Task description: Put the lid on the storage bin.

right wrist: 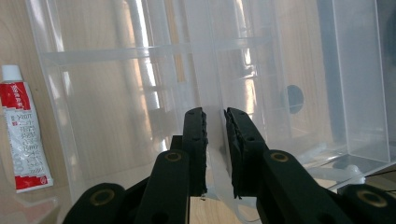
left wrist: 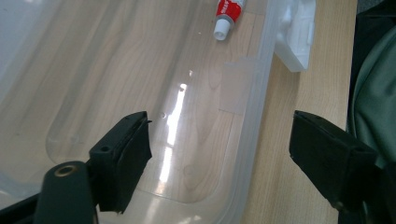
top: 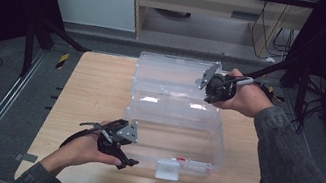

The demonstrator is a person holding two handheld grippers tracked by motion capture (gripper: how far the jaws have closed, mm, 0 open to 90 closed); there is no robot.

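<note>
A clear plastic storage box (top: pixel 173 134) is sitting open on the wooden surface (top: pixel 95 90), and everything here is best placed against that box. Its lid (top: pixel 173 80) is standing up at the box's far side, and the right claw (top: pixel 210 87) is clamping the lid's edge at the box's far right corner: in the right gripper view its two black jaws are pressing close together with the thin clear plastic wall pinched between them, so it is gripping the lid and holding it raised. The left claw (top: pixel 131 159) is hanging at the box's near left corner with its jaws standing wide; in the left gripper view they are straddling the box's near rim, one jaw over the inside of the box and the other over the bare wood outside, and nothing is being pressed between them, so that claw is open and holding nothing. A red and white tube (left wrist: pixel 227 14) is lying flat on the floor of the box, toward its near wall and close to the white latch (top: pixel 168 169) on the box's front. Judging from this, the opening of the box is done and the tube is sitting inside, untouched. What is left appears to be either the left claw reaching in for the tube or the lid being brought down and the latch fastened; the pictures are not settling which.
</note>
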